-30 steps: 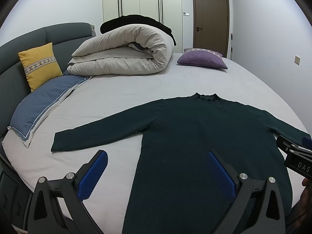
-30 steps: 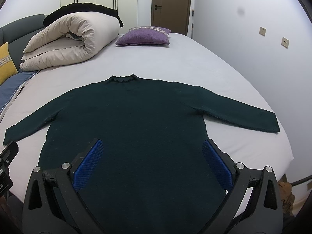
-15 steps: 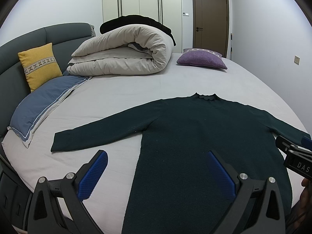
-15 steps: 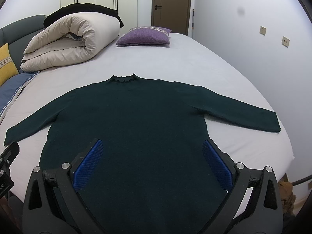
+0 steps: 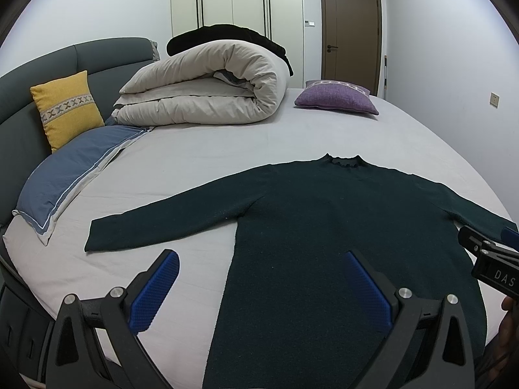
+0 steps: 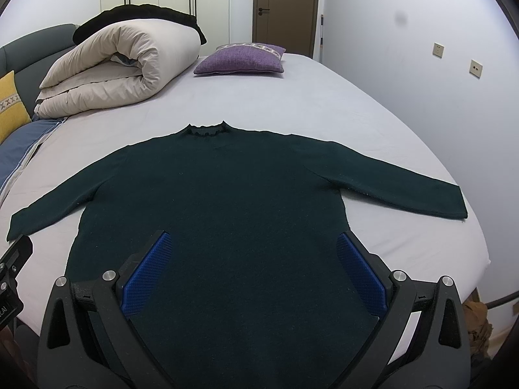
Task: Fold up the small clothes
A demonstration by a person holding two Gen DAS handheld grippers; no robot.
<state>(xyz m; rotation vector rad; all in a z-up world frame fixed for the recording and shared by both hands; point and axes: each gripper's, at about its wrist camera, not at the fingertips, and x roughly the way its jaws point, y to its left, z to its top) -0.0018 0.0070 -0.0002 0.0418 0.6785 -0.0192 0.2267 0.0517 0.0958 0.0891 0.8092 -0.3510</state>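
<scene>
Dark green long-sleeved knit sweater (image 6: 220, 201) is lying flat, sleeves spread, on the grey-sheeted bed (image 6: 324, 103); left gripper (image 5: 259, 287) and right gripper (image 6: 254, 270) are hovering over it, jaws wide apart, gripping nothing.

1. I see a bed (image 5: 227, 142) with a grey sheet and a dark padded headboard (image 5: 107, 55).
2. Behind the bed stand white wardrobes (image 5: 233, 0) and a brown door (image 5: 350, 32).
3. Right of the bed, the pale wall (image 6: 405, 64) has two sockets (image 6: 475, 67).

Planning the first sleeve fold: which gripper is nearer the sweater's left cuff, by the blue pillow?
Left. The left gripper hovers just short of that cuff; the right gripper is over the sweater's body.
</scene>
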